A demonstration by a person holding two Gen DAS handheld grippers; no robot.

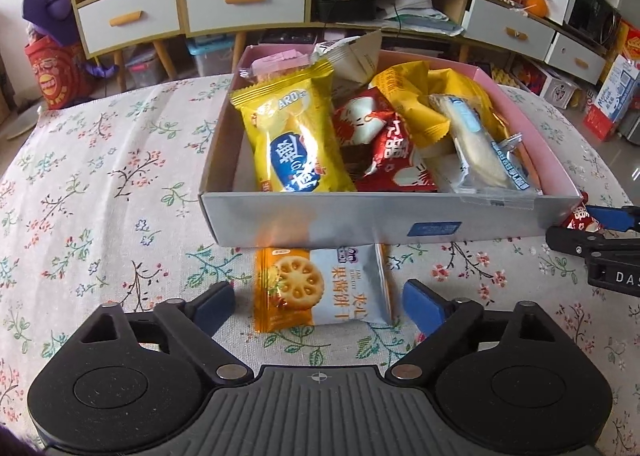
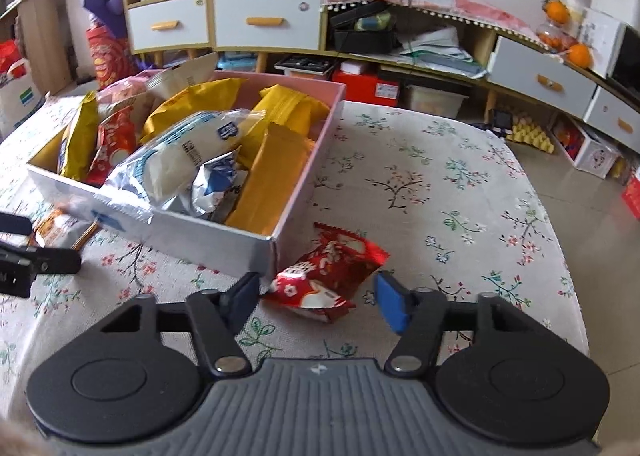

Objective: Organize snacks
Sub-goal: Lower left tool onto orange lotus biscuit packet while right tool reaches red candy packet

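Observation:
A grey box with a pink inside (image 1: 360, 216) stands on the flowered tablecloth, filled with several snack packets in yellow, red and clear wrap. An orange-and-white biscuit packet (image 1: 320, 288) lies flat in front of the box. My left gripper (image 1: 318, 302) is open around it, with a gap on both sides. At the box's right corner (image 2: 224, 244) lies a red snack packet (image 2: 324, 276). My right gripper (image 2: 316, 298) straddles it. The left finger is at the packet's edge, while the blue right pad (image 2: 390, 302) stands a little apart from it.
The round table's edge (image 2: 568, 296) curves off to the right, above a tiled floor. Behind the table stand low cabinets with drawers (image 1: 244, 0) and cluttered shelves. The right gripper's fingers (image 1: 568, 240) show at the left wrist view's right edge.

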